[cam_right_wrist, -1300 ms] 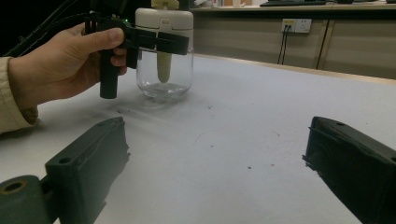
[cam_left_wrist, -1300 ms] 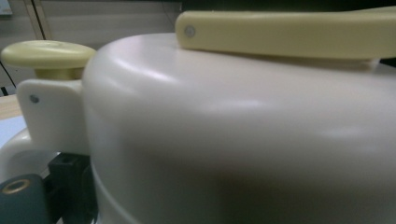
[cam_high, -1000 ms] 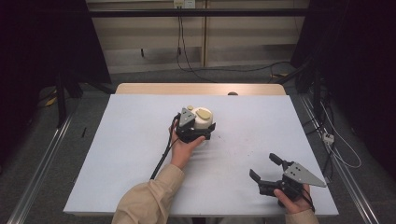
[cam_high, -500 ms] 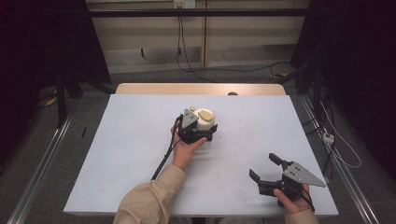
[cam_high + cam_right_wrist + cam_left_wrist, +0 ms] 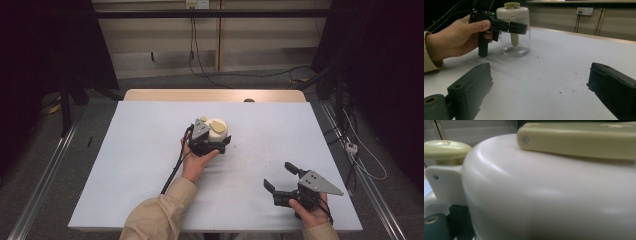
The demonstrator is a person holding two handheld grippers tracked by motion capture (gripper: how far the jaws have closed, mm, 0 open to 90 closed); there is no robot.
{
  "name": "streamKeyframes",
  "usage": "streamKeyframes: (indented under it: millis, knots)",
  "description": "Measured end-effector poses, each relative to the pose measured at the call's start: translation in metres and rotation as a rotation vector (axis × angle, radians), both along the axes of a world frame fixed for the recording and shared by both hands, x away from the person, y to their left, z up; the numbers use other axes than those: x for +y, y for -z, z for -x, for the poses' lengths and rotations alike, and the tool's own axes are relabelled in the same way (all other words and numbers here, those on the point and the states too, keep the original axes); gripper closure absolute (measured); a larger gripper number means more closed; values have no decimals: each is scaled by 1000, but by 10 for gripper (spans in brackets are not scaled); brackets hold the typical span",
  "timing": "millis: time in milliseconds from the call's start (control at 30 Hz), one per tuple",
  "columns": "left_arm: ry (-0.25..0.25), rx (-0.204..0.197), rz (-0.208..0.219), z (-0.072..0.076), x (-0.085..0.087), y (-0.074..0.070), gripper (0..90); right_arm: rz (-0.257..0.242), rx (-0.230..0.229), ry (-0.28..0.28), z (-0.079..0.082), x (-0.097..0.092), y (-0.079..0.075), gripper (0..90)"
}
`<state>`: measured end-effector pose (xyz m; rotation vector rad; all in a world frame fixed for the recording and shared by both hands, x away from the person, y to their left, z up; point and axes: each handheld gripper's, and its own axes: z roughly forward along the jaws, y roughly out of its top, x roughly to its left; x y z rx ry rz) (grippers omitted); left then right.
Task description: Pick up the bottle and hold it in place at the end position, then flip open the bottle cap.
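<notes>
Left tongs [image 5: 216, 143] clamped on the jar's cream lid, right tongs [image 5: 541, 87] waiting spread and empty.

The jar [image 5: 514, 45] stands upright mid-bench [image 5: 150, 150], clear glass below, cream plastic lid [image 5: 513, 15] with a pale knob on top. The left tongs pinch that lid from the side, the hand [image 5: 454, 40] just behind the jar. The glass looks stiff, smooth, slippery and breakable, probably fairly light; the plastic lid seems the safer hold. The right tongs sit well apart from the jar, nearer the person.
</notes>
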<state>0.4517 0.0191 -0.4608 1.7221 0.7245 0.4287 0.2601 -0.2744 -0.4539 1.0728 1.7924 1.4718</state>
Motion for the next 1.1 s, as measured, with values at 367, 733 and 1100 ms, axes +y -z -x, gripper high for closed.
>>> streamKeyframes:
  millis: [367,733,1100]
  knots:
    - [0,5,-2,0,1,0,58,10,40,0,-12,7,-1,35]
    - [0,5,-1,1,0,0,58,3,65,-2,-34,25,-8,49]
    - [-6,4,-9,1,0,0,58,-23,88,7,-55,38,-18,153]
